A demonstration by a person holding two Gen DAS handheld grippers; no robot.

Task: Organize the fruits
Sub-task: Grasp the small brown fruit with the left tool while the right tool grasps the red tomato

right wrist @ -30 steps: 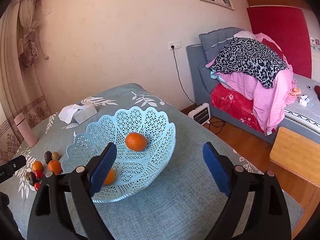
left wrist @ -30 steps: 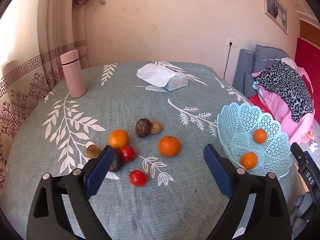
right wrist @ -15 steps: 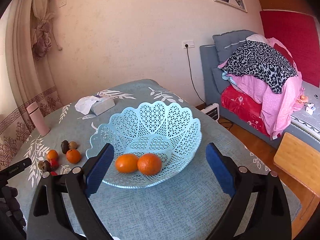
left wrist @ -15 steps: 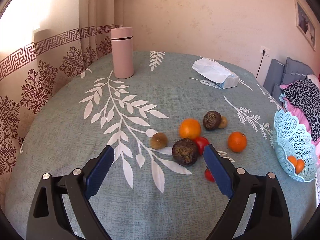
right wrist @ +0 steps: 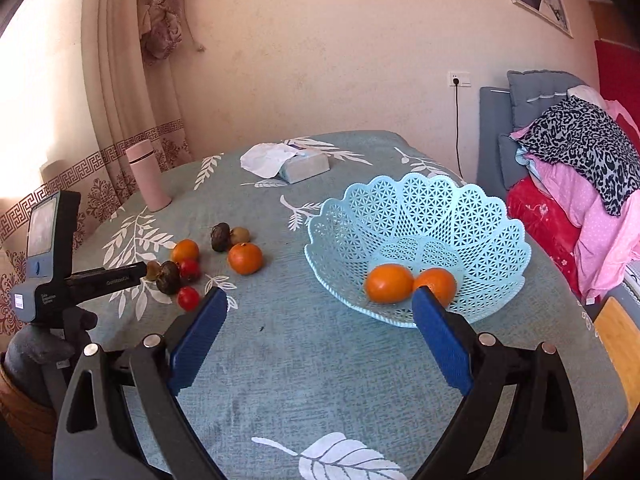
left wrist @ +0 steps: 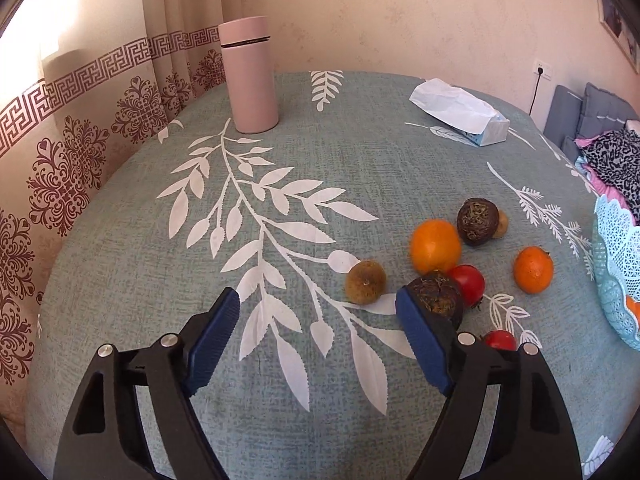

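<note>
A light blue lattice basket (right wrist: 460, 216) holds two oranges (right wrist: 390, 283); its rim also shows in the left wrist view (left wrist: 616, 248). Loose fruit lies on the tablecloth: two oranges (left wrist: 435, 246), two dark wrinkled fruits (left wrist: 437, 298), two brown kiwis (left wrist: 366, 282), two red tomatoes (left wrist: 468, 279). My left gripper (left wrist: 318, 312) is open and empty, low over the cloth, its right finger just in front of the near dark fruit. My right gripper (right wrist: 316, 312) is open and empty, in front of the basket.
A pink flask (left wrist: 250, 74) stands at the table's far left. A tissue pack (left wrist: 464, 114) lies at the back. A curtain hangs left of the table. A bed with piled clothes (right wrist: 576, 160) is on the right.
My left gripper has swung left and dropped closer to the loose fruit. My right gripper has pulled back from the basket and turned left, so the fruit pile now shows.
</note>
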